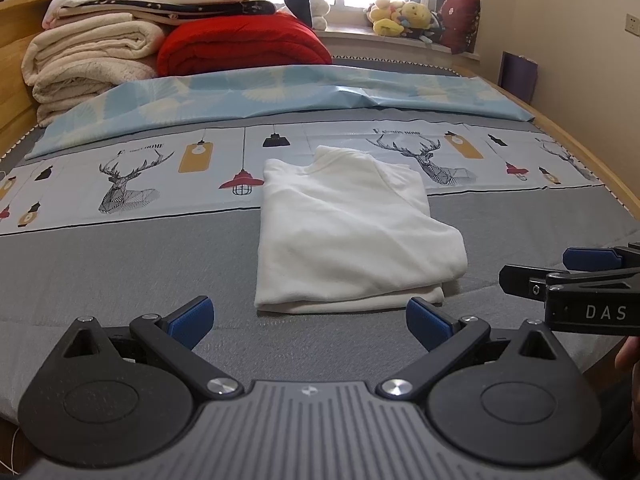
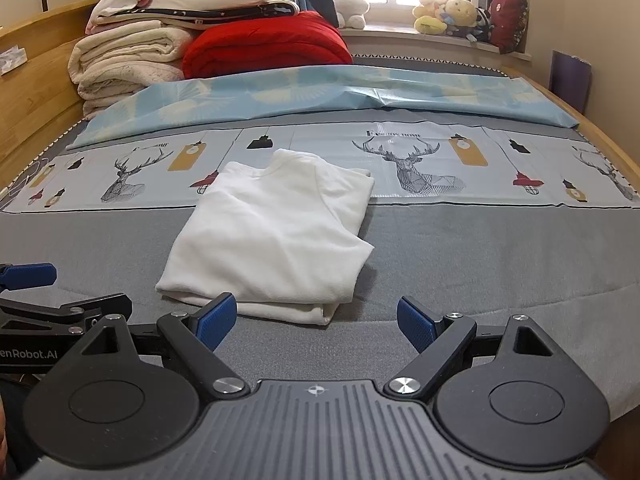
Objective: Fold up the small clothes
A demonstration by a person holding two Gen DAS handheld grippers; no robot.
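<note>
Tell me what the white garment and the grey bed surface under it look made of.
White garment: looks like a soft, matte knit, probably cotton jersey; it shows gentle rounded creases and no sheen. Grey bed surface: seems a flat woven fabric with a fine heathered texture, matte. The exact fibre of either cannot be told.

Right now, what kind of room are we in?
Most likely a bedroom: the white garment lies on a bed with a wooden frame, folded blankets are stacked at its head, and soft toys sit on the windowsill.
</note>
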